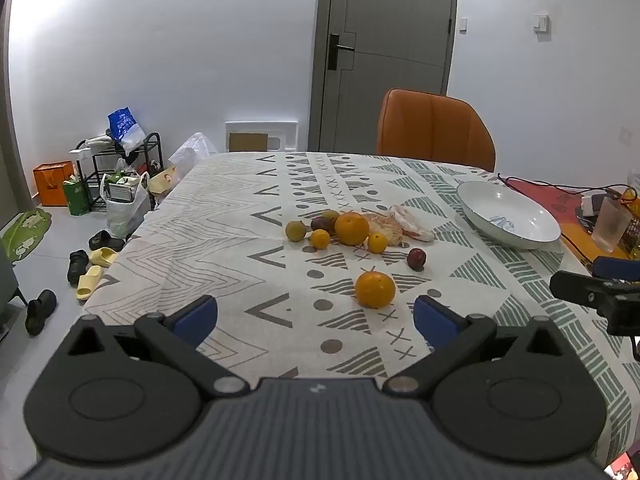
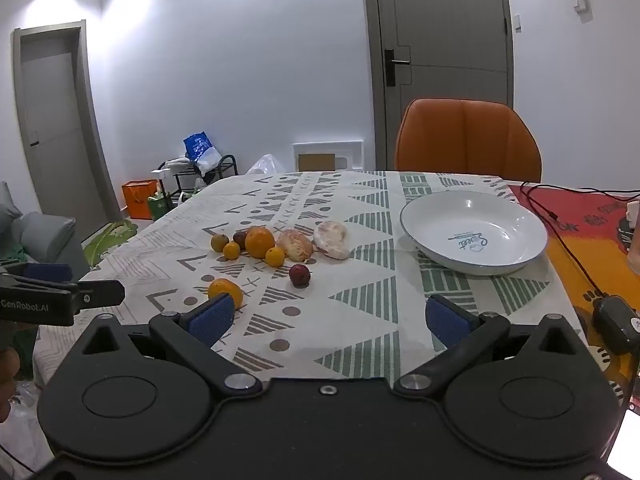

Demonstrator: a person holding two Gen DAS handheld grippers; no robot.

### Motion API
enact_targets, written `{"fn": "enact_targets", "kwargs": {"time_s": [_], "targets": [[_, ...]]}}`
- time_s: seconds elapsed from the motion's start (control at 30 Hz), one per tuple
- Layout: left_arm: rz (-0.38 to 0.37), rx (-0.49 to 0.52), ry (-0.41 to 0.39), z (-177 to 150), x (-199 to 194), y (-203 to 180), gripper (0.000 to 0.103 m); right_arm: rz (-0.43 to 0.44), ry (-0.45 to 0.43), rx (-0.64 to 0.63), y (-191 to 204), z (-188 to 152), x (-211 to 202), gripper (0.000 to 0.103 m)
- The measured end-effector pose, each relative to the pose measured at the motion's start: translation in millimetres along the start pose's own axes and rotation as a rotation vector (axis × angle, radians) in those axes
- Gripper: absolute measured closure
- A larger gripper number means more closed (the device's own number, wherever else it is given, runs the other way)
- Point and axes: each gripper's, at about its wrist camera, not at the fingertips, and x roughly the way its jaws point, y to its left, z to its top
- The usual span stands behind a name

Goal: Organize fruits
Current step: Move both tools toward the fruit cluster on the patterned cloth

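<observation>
Both grippers hover low over the near edge of the table's patterned cloth [image 2: 360, 312], level and pointing forward toward the fruit. The left gripper [image 1: 316, 318] has its blue-padded jaws spread wide, with nothing between them. The right gripper [image 2: 332, 322] is likewise wide apart and empty. In the right wrist view the left gripper's side reads "GenRobot.AI".

Taking the white bowl [image 2: 424, 236] as the landmark: nearest the grippers, well to the bowl's left and closer to the camera, a lone orange [image 1: 375, 289] sits just ahead of the left gripper. A little further, between that orange and the bowl, lies a dark red plum-like fruit [image 2: 299, 275]. Beyond it, left of the bowl, is a tight cluster: a big orange [image 2: 259, 242], two small yellow-orange fruits [image 2: 275, 256], a greenish-brown fruit [image 2: 219, 242] and a dark one partly hidden behind. Between the cluster and the bowl lie a peeled citrus [image 2: 295, 245] and a pale piece of peel [image 2: 331, 239].

The bowl holds no fruit; blue script inside its base seems to read "Sweet", with smaller print too fine to read. Behind the bowl stands an orange chair [image 2: 467, 140], and further back a grey door [image 2: 444, 40].
</observation>
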Motion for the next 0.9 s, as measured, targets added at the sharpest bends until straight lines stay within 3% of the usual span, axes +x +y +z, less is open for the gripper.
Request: {"fn": "enact_targets", "kwargs": {"time_s": [0.9], "targets": [[0.001, 0.003, -0.007, 1, -2, 3, 0.0, -0.006, 0.002, 0.001, 0, -1, 2, 0.0]]}}
